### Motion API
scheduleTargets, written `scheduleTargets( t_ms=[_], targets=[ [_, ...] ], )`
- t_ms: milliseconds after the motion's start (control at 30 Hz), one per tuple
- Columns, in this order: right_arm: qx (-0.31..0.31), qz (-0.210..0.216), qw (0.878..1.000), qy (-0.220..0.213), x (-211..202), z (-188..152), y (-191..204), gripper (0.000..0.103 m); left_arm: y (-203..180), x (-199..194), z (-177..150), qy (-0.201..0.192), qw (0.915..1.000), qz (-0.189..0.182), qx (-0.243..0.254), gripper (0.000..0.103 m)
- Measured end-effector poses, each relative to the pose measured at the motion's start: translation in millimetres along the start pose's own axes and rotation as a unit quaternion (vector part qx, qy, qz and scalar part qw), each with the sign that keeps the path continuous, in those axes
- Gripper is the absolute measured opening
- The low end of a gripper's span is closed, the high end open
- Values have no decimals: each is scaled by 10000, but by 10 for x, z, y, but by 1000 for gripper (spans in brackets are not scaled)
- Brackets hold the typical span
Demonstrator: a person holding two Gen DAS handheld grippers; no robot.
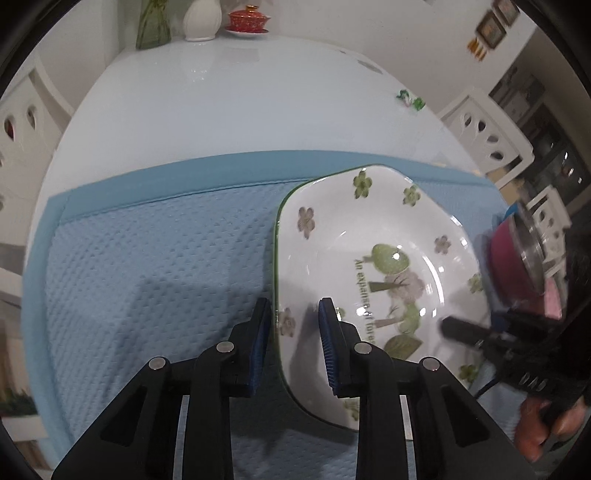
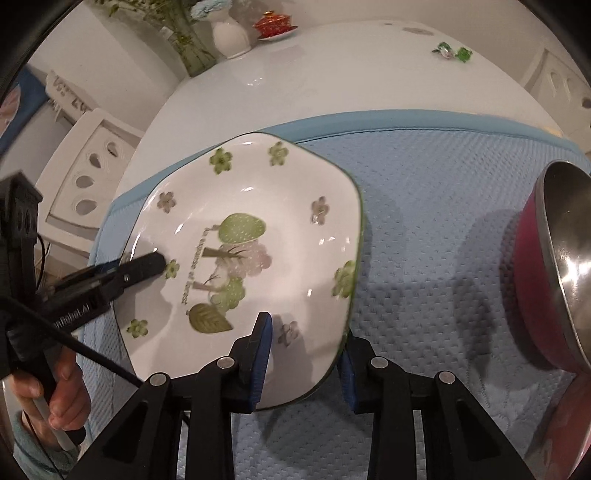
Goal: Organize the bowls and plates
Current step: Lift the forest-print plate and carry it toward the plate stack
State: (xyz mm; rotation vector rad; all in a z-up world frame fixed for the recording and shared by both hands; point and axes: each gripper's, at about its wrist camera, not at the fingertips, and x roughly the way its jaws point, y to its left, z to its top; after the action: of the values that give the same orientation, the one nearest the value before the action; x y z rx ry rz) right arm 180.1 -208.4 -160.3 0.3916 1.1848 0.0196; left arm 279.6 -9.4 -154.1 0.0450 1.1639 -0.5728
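Note:
A white square plate (image 1: 373,258) with green flowers and a tree print lies on a blue mat (image 1: 147,266); it also shows in the right wrist view (image 2: 251,236). My left gripper (image 1: 295,321) is open, its jaws straddling the plate's left rim. My right gripper (image 2: 306,343) is open, its jaws straddling the plate's right rim. Neither visibly clamps it. A pink bowl with a steel inside (image 2: 554,273) stands on the mat to the right, and shows in the left wrist view (image 1: 517,258).
The mat (image 2: 424,229) lies on a glossy white table (image 1: 229,103). At the table's far edge stand a green glass vase (image 1: 153,26), a white vase (image 1: 202,18) and a red lidded cup (image 1: 249,20). Green wrapped candies (image 1: 410,99) lie at right. White chairs (image 1: 487,133) surround the table.

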Motion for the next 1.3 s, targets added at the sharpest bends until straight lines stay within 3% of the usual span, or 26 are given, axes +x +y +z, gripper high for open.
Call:
scheduleTargets(
  t_ms=[233,367,500,900,1300],
  targets=[
    [119,-110,9998,-74,52,220,-41,32,-3,161,183,-74,9998,-150,-113,28],
    [-150,-315,9991,-220,59,217,85,32,-52,181,219,-107,9999,-43,-96,31],
    [-159,-226,9995,-131,-6,198,66,32,-116,114,172,-122,9998,27,-143,30],
    [-119,-99,9998,-110,-460,79,159,32,-282,-478,-80,-409,9964,248,-694,30],
    [-249,89,9996,9,-1027,-459,444,32,-608,-1196,-619,-611,9901,680,-1063,30]
  ],
)
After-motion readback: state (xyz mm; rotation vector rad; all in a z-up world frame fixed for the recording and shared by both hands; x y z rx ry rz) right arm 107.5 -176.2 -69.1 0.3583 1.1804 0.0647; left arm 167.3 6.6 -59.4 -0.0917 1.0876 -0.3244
